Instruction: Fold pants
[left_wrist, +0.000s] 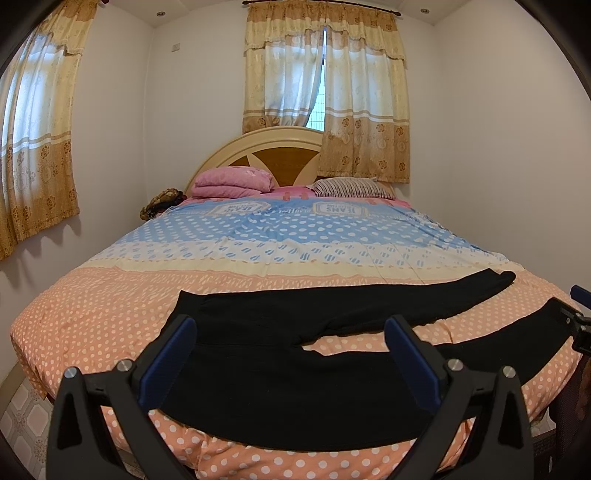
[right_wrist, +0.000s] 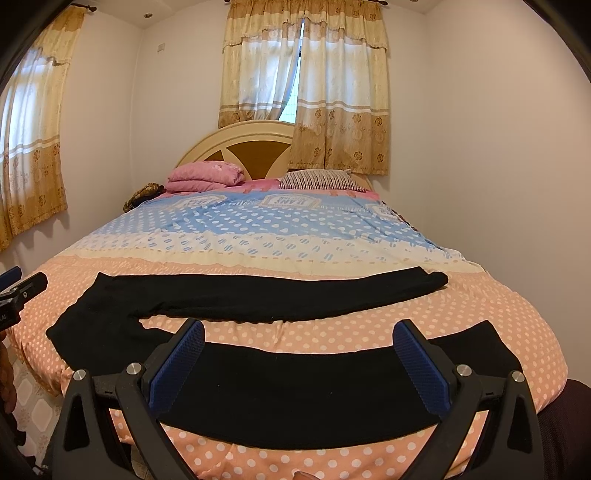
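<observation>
Black pants (left_wrist: 280, 391) lie spread flat across the near end of the bed (left_wrist: 92, 317), legs apart, one leg toward the foot edge and the other farther up the dotted cover. Above the waist end, the left gripper (left_wrist: 291, 339) hovers with jaws wide apart, holding nothing. Over the near leg, the right gripper (right_wrist: 299, 343) likewise stands spread and empty.

Both wrist views face headboard (left_wrist: 275, 155) from bed's foot.
</observation>
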